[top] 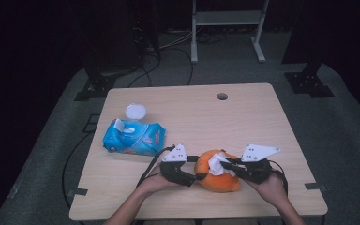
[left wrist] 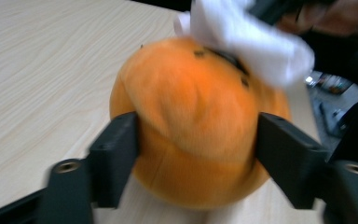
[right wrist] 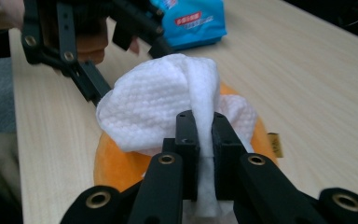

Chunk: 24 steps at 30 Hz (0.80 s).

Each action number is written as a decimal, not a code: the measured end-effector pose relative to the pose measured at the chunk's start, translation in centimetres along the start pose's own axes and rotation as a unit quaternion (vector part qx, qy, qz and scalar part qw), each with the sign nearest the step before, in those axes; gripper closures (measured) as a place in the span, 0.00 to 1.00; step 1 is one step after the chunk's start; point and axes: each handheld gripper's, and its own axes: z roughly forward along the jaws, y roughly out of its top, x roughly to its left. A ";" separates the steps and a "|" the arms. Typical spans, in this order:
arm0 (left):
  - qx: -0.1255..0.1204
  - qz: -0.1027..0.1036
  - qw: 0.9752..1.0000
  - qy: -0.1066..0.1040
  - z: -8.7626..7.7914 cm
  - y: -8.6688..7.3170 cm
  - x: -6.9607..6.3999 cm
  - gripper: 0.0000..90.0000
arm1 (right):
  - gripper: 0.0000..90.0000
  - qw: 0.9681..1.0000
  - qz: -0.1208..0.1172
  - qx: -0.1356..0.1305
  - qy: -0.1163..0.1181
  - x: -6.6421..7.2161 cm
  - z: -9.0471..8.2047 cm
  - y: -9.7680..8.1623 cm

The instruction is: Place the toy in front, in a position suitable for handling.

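Orange plush toy (top: 217, 177) sits near the table's (top: 243, 122) front edge, a white wipe (top: 217, 165) draped over its top. My right gripper (right wrist: 200, 135) has its jaws pinched tight on a fold of that wipe. My left gripper (left wrist: 196, 140) brackets the toy, a jaw against each side, steadying it. Behind, to the left, lies a blue wipe pack (top: 133, 137), lid up.

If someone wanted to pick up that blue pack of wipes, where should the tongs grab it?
Probably across the blue pack of wipes at its middle, coming straight down from above. It lies flat on the table, long and soft, so squeezing its two long sides should hold. I'd stay clear of the end where the round white lid stands open and a wipe pokes out.
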 end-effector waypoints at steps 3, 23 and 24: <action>-0.005 -0.007 1.000 -0.012 -0.1 0.3 0.0 0.28 | 0.92 1.000 -0.004 0.008 0.028 0.5 0.4 0.0; 0.000 -0.019 1.000 -0.007 0.1 0.0 0.3 0.19 | 0.92 0.999 0.028 0.001 0.017 0.0 0.4 -0.6; 0.003 -0.024 1.000 -0.008 0.2 -0.1 0.4 0.18 | 0.92 0.999 0.024 0.000 0.020 0.2 0.5 -0.6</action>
